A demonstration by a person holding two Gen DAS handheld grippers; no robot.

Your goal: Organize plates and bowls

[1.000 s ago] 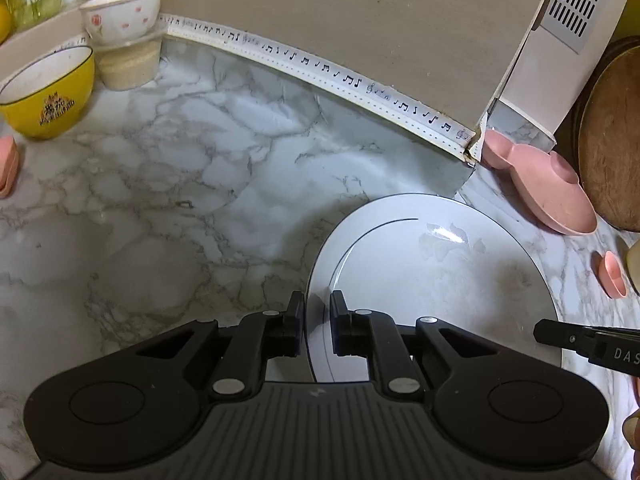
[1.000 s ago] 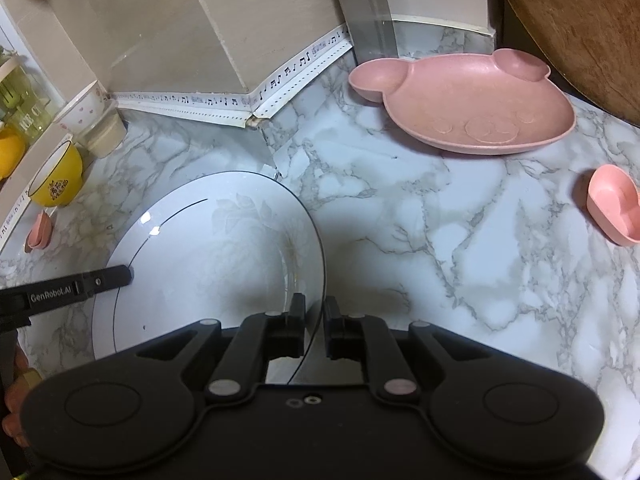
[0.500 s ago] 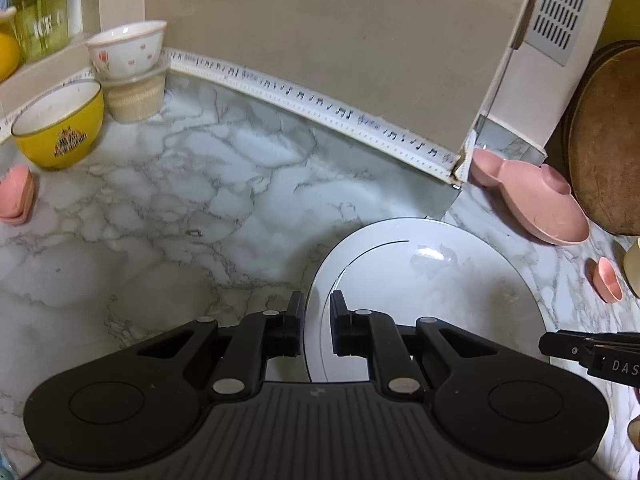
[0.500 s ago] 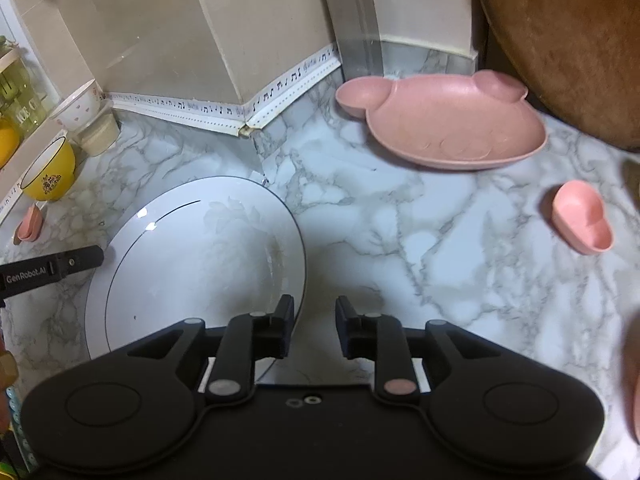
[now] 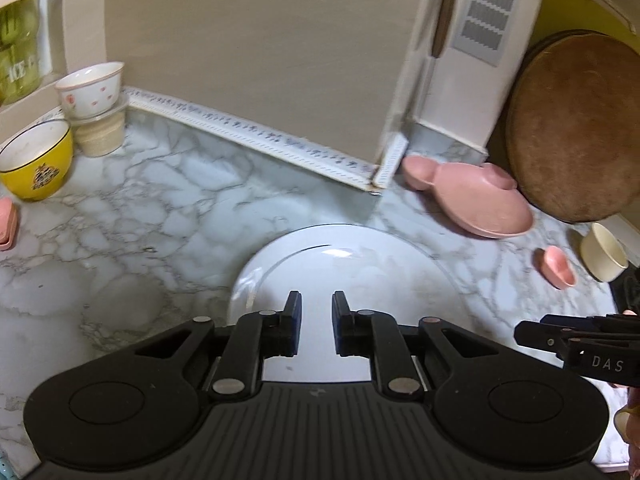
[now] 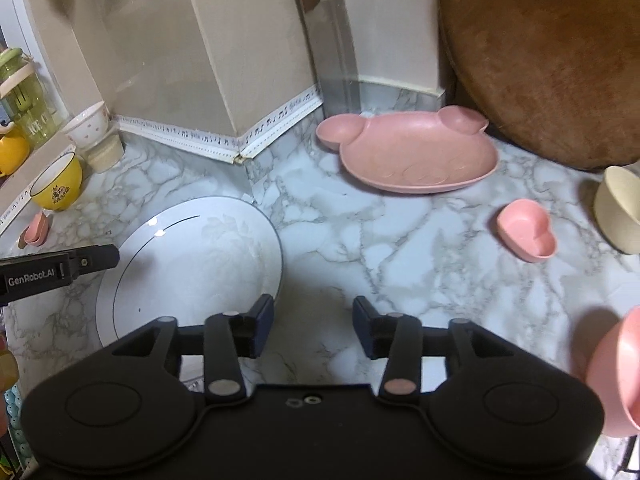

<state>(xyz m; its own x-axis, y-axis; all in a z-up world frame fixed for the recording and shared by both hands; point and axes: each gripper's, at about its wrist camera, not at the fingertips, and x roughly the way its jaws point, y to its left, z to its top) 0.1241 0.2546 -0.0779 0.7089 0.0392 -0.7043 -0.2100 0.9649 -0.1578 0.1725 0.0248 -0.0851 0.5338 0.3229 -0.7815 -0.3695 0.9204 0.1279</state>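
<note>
Between my left gripper's (image 5: pixel 313 306) jaws, which stand parted with nothing in them, I look down on the near part of the large round white china plate (image 5: pixel 360 272) with a thin dark ring inside its rim; it lies flat on the grey-veined marble surface (image 5: pixel 132 220). My right gripper (image 6: pixel 313 312) has its jaws spread wider, also holding nothing, and the plate's right edge sits just beside and ahead of its left fingertip (image 6: pixel 264 312), so the plate lies to the left of that gap, not inside it. Being round, the plate has no long axis; my left gripper is the nearer one, sitting right over it.

Farther out, beyond my right jaws and slightly right, the pink bear-shaped plastic plate (image 6: pixel 412 156) rests near the wall, with the small pink heart-shaped dish (image 6: pixel 526 230) well to the right and a cream bowl (image 6: pixel 618 210) at the frame edge. Far left stand the yellow bowl (image 5: pixel 34 160) and the white flowered bowl (image 5: pixel 90 88) stacked on a beige cup.

A second ago both pairs of jaws were pinched on opposite rims of the white plate. Half a second ago my right had let go while my left was still closed. Now both are free and the plate is set down, I judge.
</note>
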